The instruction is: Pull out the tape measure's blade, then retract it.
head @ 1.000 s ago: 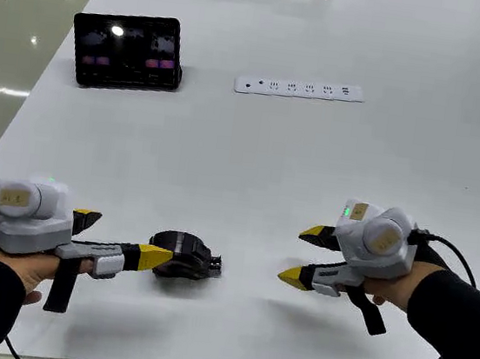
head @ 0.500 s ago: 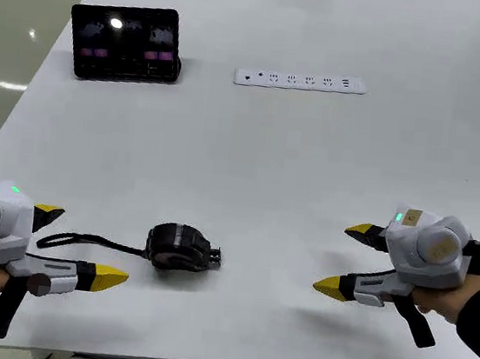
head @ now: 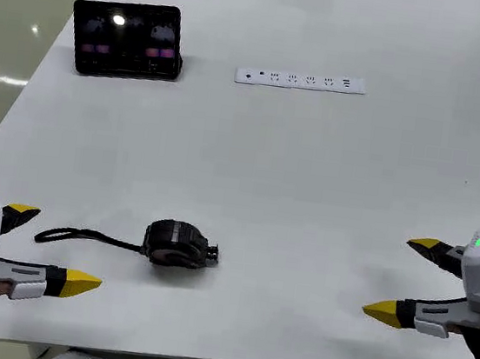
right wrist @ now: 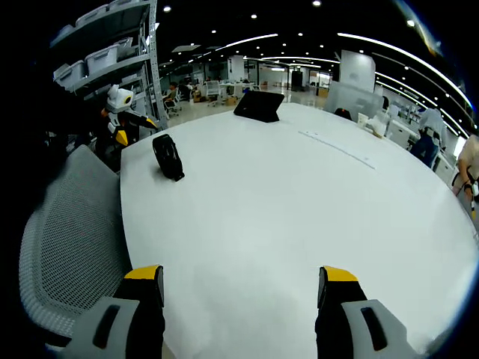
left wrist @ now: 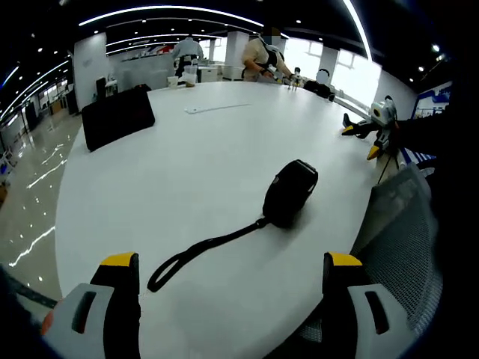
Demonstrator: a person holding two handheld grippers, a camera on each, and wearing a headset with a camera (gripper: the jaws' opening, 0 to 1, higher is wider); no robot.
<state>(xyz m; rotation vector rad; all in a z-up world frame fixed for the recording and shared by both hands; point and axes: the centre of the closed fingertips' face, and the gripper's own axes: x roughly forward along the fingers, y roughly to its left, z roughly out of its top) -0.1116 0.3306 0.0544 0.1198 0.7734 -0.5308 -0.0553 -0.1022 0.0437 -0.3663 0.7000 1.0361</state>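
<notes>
A black tape measure (head: 178, 244) lies on the white table (head: 311, 171) near its front edge, its black wrist strap (head: 75, 235) trailing left and its blade drawn in. It also lies ahead in the left gripper view as the tape measure (left wrist: 290, 192), and far off as the tape measure (right wrist: 168, 157) in the right gripper view. My left gripper (head: 50, 244) stands open at the front left, a short way left of the strap's loop. My right gripper (head: 407, 279) is open at the front right, far from the case. Both hold nothing.
A dark tablet (head: 126, 39) stands propped at the back left. A white power strip (head: 300, 82) lies at the back middle. A grey mesh chair (right wrist: 67, 247) sits by the table's front edge. People stand at a far bench (left wrist: 224, 56).
Both grippers have drawn apart toward the table's front corners. The left gripper left the tape measure, which stays on the table with its strap now showing.
</notes>
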